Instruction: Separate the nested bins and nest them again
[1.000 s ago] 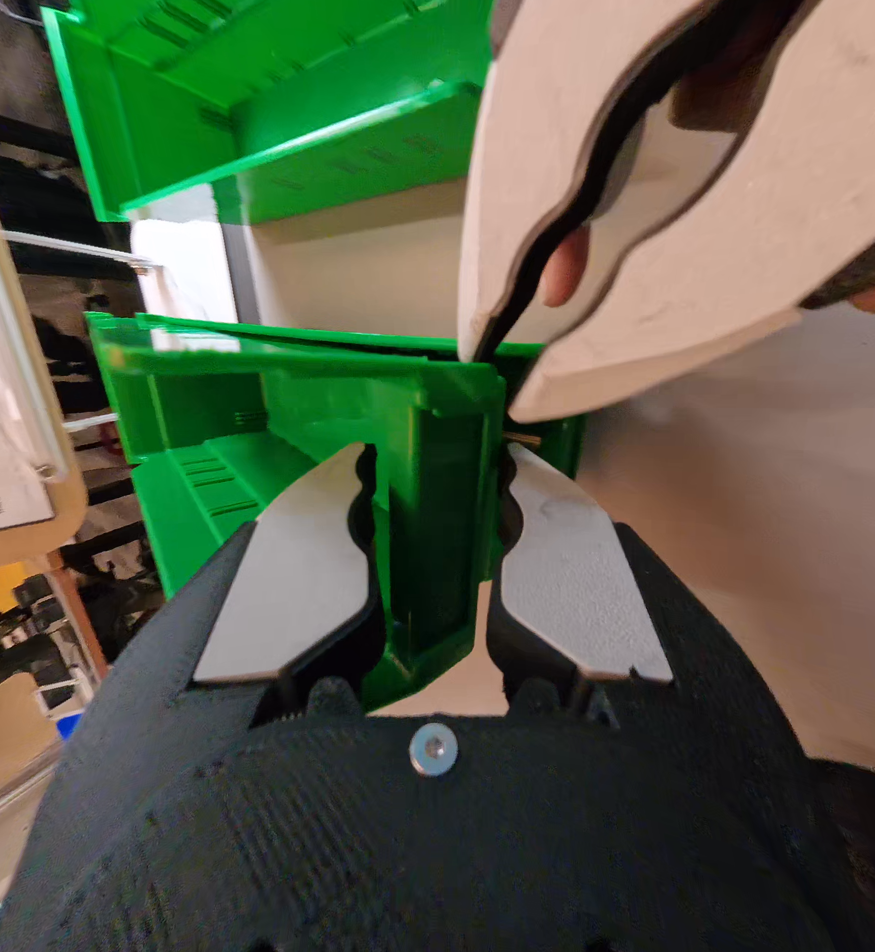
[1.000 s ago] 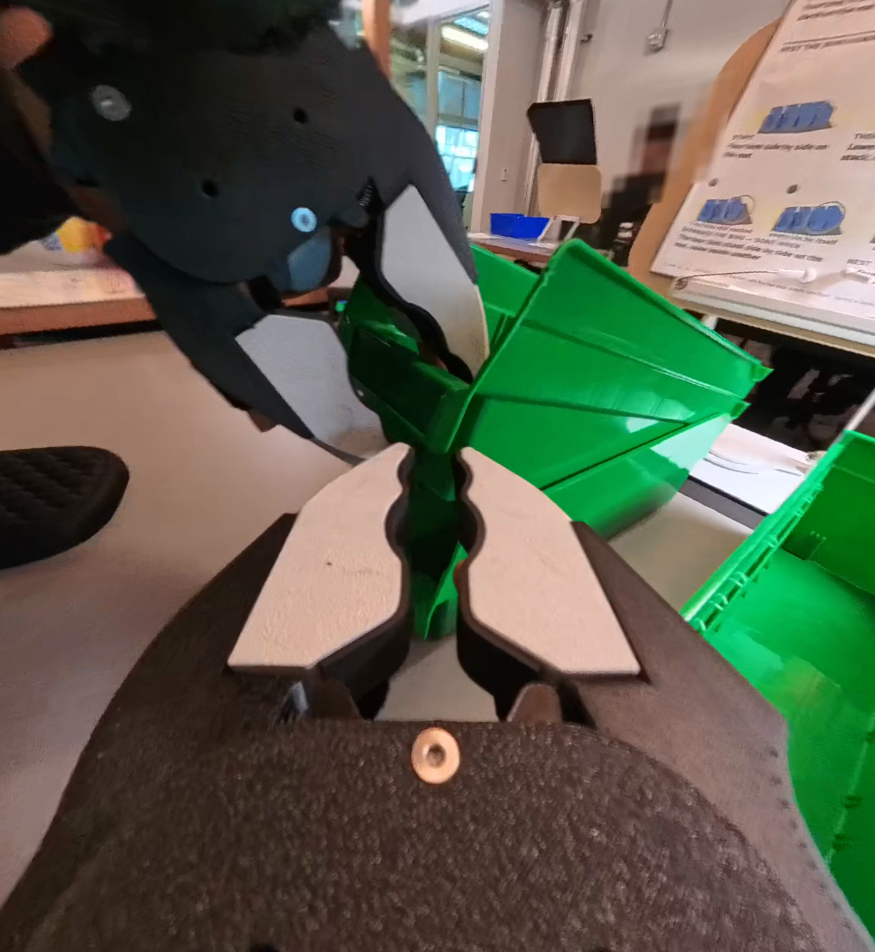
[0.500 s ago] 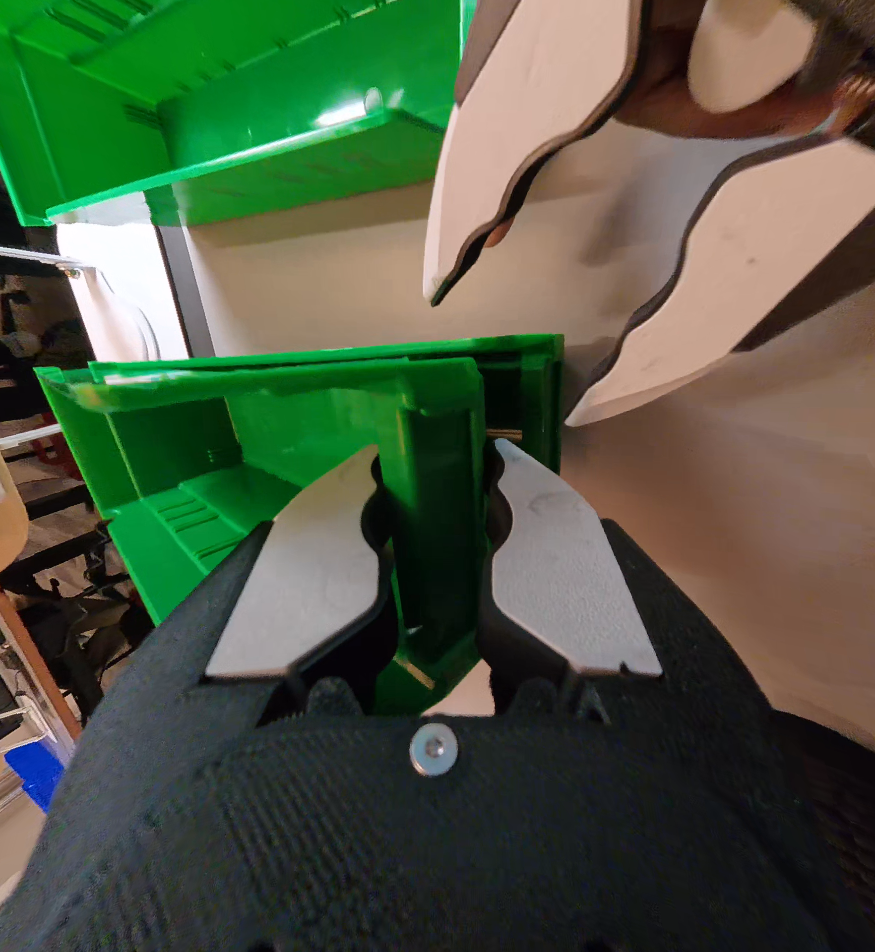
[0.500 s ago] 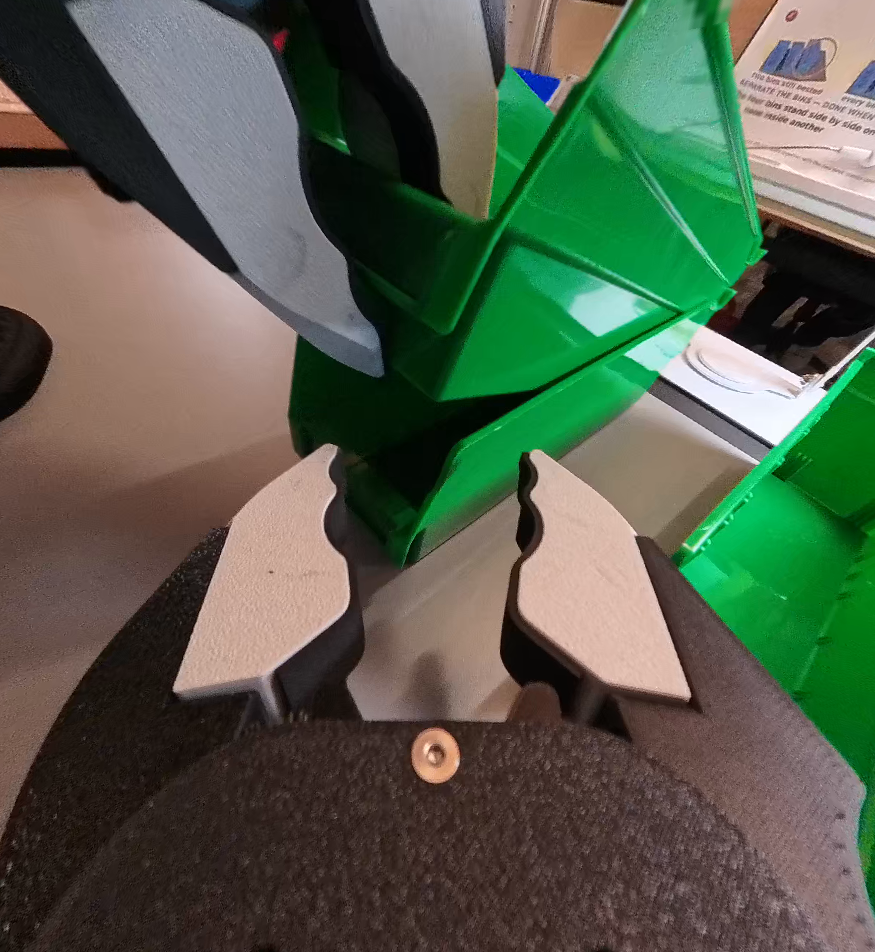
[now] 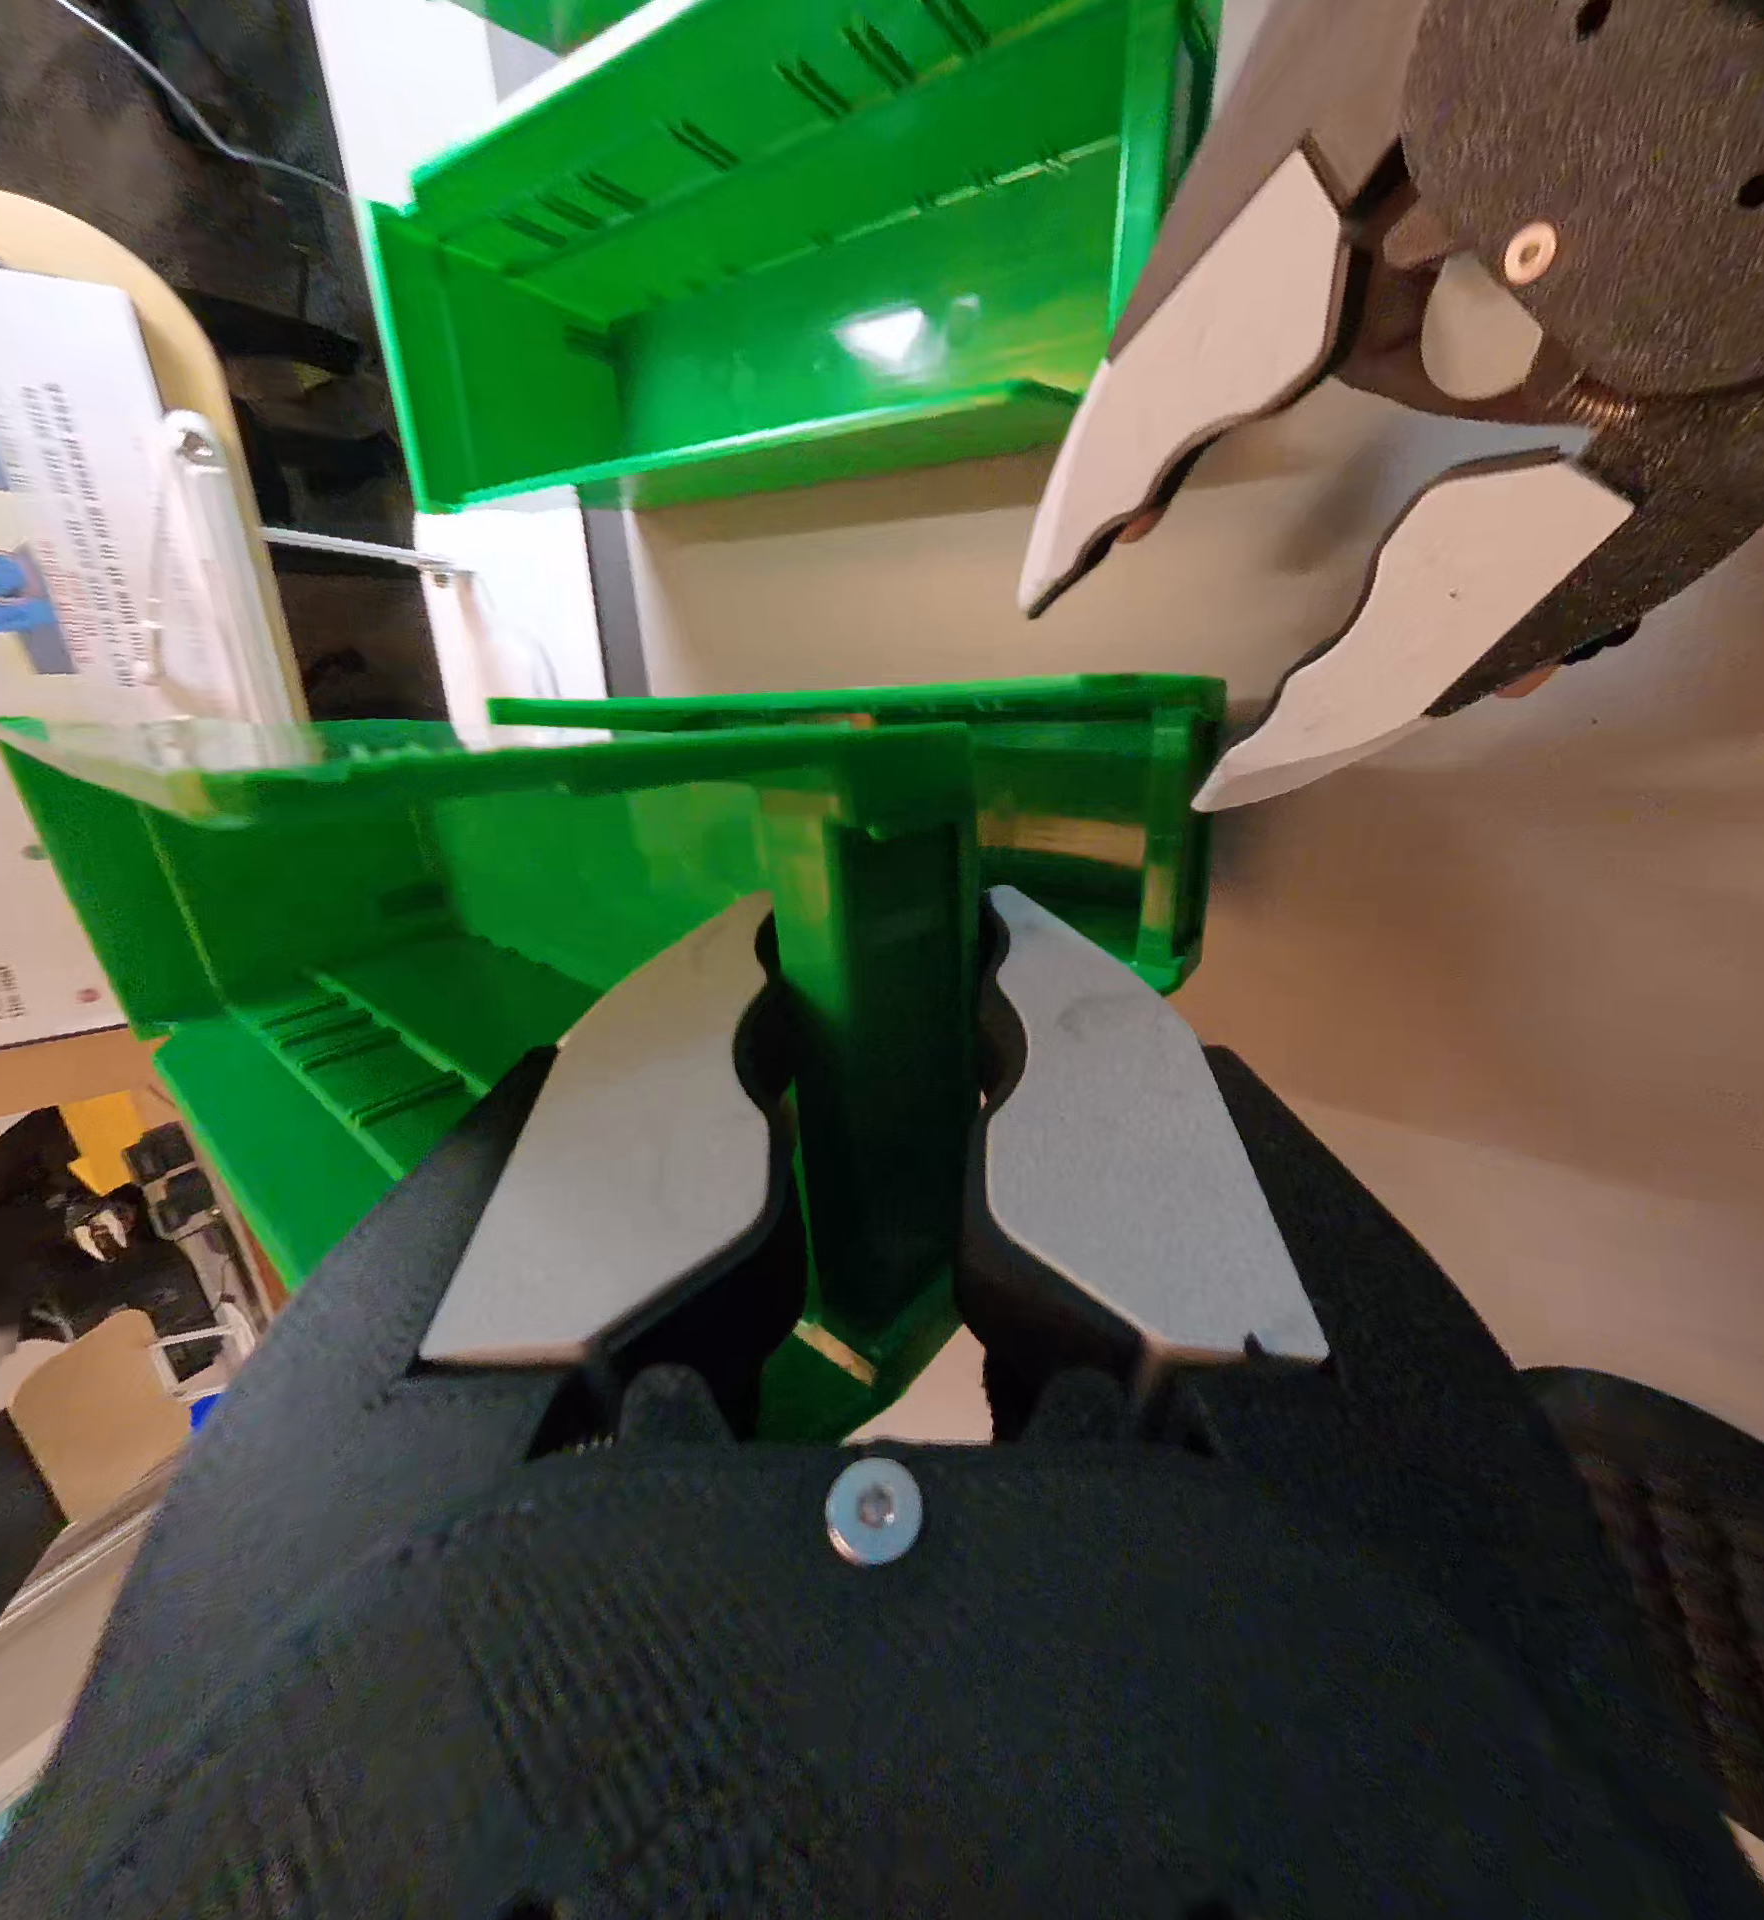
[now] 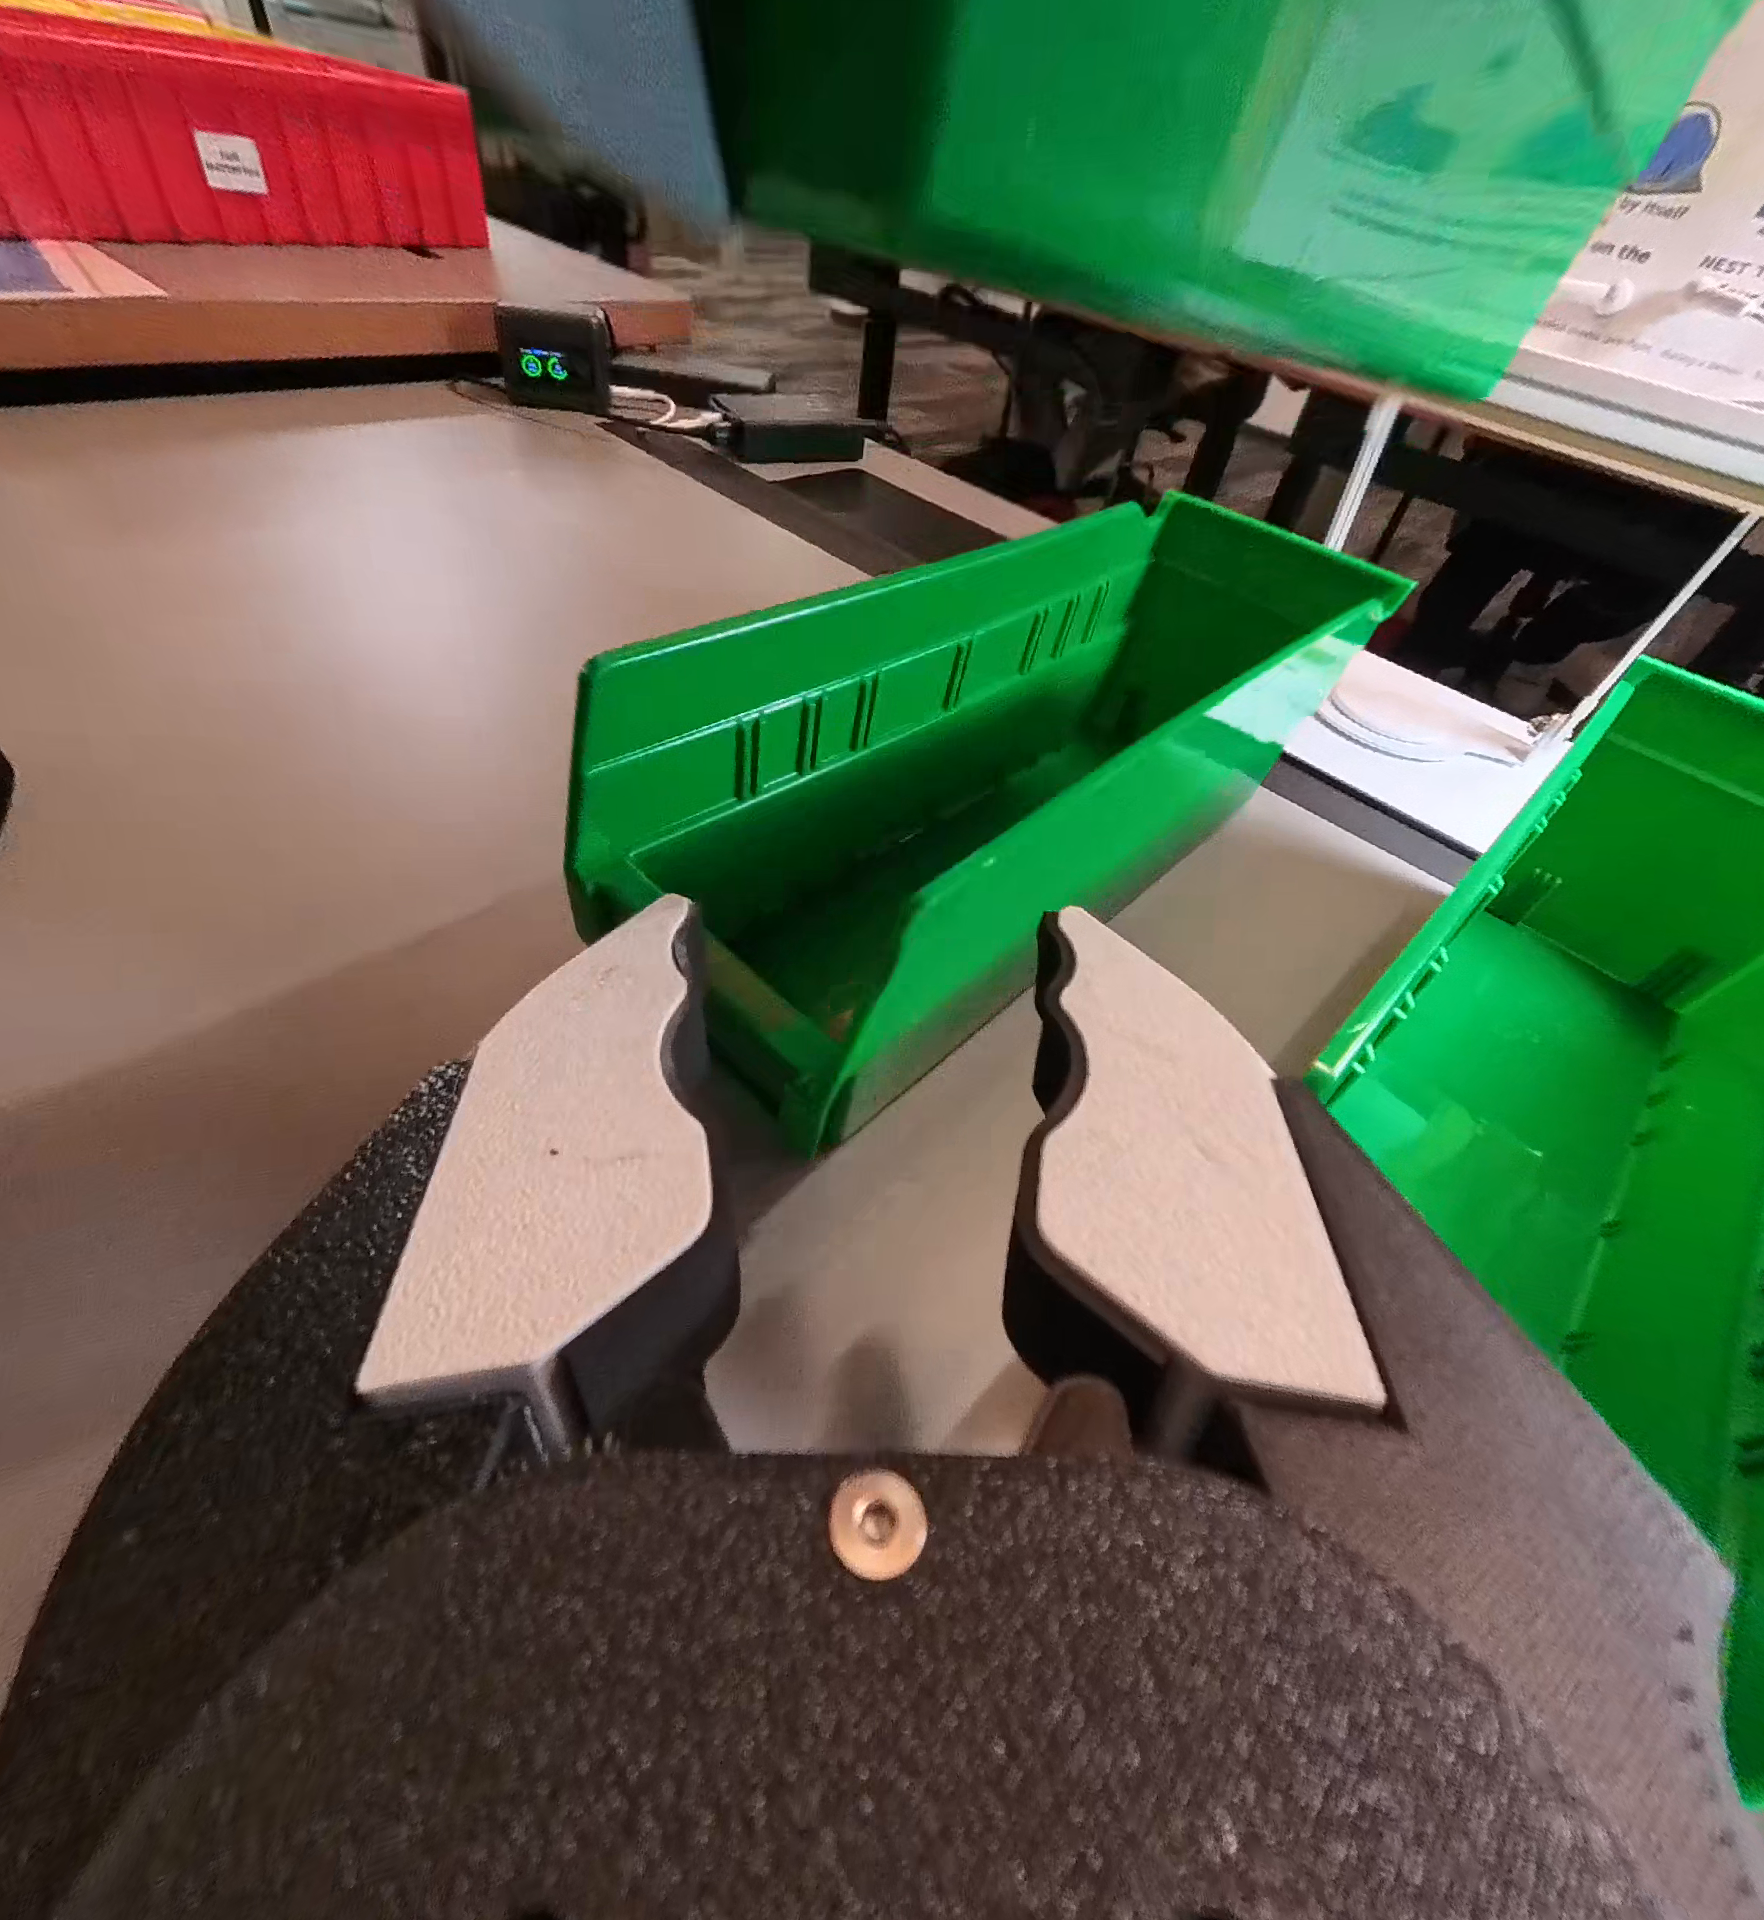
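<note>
A white instruction sheet (image 6: 1730,260) on a board stands beyond the right hand-held gripper (image 6: 862,956), up to its right; it bears dark printed lines and blue bin pictures. The same instruction sheet (image 5: 16,644) shows to the left of the left hand-held gripper (image 5: 873,940). A red crate (image 6: 182,156) far to the upper left carries a small white label (image 6: 234,161), too small to read. A small black device (image 6: 554,353) at the bench's far edge shows green symbols on its screen.

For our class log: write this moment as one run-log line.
left gripper: shut on lifted bin | right gripper: open, empty | lower bin: on table | third bin: beside
</note>
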Demonstrator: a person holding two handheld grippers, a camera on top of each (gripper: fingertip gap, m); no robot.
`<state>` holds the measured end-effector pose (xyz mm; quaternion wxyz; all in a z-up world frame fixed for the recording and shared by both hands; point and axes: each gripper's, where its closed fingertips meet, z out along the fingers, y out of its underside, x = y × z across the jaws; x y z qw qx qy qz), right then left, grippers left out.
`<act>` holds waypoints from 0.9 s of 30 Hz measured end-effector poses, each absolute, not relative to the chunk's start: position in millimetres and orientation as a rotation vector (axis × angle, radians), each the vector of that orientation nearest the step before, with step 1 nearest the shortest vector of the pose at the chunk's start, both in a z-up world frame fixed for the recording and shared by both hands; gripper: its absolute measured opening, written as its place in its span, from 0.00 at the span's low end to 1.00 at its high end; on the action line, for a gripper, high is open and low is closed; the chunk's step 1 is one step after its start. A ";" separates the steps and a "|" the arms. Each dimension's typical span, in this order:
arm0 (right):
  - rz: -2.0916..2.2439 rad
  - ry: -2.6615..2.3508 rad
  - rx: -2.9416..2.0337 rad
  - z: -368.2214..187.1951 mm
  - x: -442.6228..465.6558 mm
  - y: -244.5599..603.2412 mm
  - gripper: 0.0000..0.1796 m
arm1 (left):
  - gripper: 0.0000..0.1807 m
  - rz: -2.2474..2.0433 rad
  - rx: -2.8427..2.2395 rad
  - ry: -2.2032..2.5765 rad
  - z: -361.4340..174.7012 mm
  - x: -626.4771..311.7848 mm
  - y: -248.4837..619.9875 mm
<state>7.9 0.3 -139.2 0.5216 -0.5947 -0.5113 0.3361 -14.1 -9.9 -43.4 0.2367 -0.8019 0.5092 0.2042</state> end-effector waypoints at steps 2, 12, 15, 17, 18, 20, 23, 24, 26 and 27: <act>0.803 -1.215 -1.421 -137.8 8.8 1.3 0.34 | 0.18 0.582 -2.174 1.380 -26.2 -13.5 -8.6; 0.802 -1.184 -1.406 -129.3 12.2 3.4 0.34 | 0.18 0.723 -2.160 1.259 9.9 -56.5 -10.7; 0.790 -1.175 -1.405 -123.8 15.5 5.0 0.35 | 0.18 0.757 -2.193 1.236 -7.5 -83.2 -14.3; 0.780 -1.169 -1.404 -116.8 21.3 5.8 0.35 | 0.18 0.777 -2.223 1.210 -22.2 -103.7 -16.8; 0.771 -1.165 -1.403 -113.2 25.9 6.3 0.35 | 0.18 0.789 -2.238 1.198 -29.6 -114.0 -18.4; 0.758 -1.155 -1.403 -106.8 37.4 6.7 0.35 | 0.18 0.812 -2.267 1.178 -44.8 -133.7 -21.5; 0.757 -1.125 -1.412 -99.7 58.5 7.3 0.35 | 0.19 0.818 -2.286 1.165 -68.5 -155.1 -24.6; 0.761 -1.113 -1.417 -98.0 66.1 7.5 0.36 | 0.19 0.820 -2.279 1.169 -76.4 -160.0 -24.8; 0.786 -1.082 -1.435 -95.2 81.2 6.8 0.36 | 0.19 0.828 -2.262 1.168 -91.4 -168.1 -24.5; 0.800 -1.065 -1.445 -93.6 88.8 6.2 0.36 | 0.19 0.839 -2.250 1.173 -98.6 -171.1 -24.4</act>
